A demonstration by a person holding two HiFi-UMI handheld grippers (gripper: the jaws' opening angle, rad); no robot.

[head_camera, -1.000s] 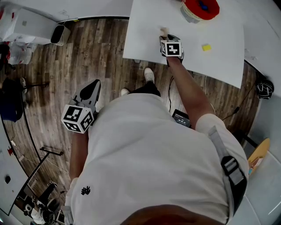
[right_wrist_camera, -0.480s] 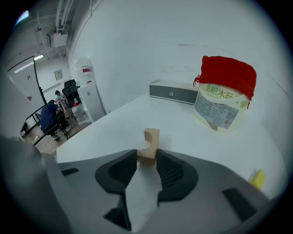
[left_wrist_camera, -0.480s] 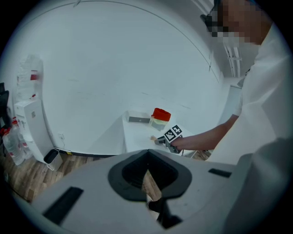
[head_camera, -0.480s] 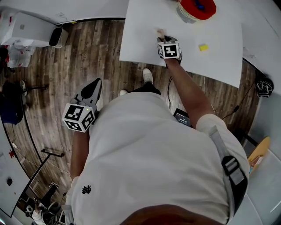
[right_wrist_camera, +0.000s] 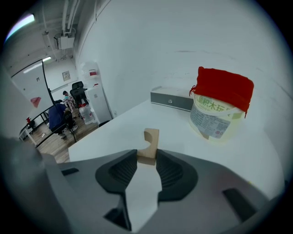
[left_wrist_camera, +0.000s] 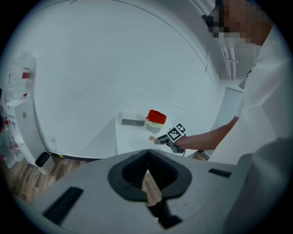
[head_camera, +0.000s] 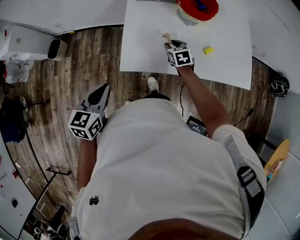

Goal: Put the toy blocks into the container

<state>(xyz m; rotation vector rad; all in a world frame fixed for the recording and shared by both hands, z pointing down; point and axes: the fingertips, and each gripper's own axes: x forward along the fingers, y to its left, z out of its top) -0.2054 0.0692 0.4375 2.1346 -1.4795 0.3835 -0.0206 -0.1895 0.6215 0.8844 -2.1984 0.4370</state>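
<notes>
My right gripper's [right_wrist_camera: 147,156] jaws just closed on the wooden block's [right_wrist_camera: 151,137] flat faces; I judge it light, stiff; left gripper's [left_wrist_camera: 148,170] jaws together

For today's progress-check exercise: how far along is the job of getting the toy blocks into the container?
Done: something blue shows inside the red-topped container. In hand: the right gripper, whose jaws have just been closing, grips a notched wooden block. Left: dropping that block in, then the yellow block lying on the table. The left gripper is shut and empty.
</notes>
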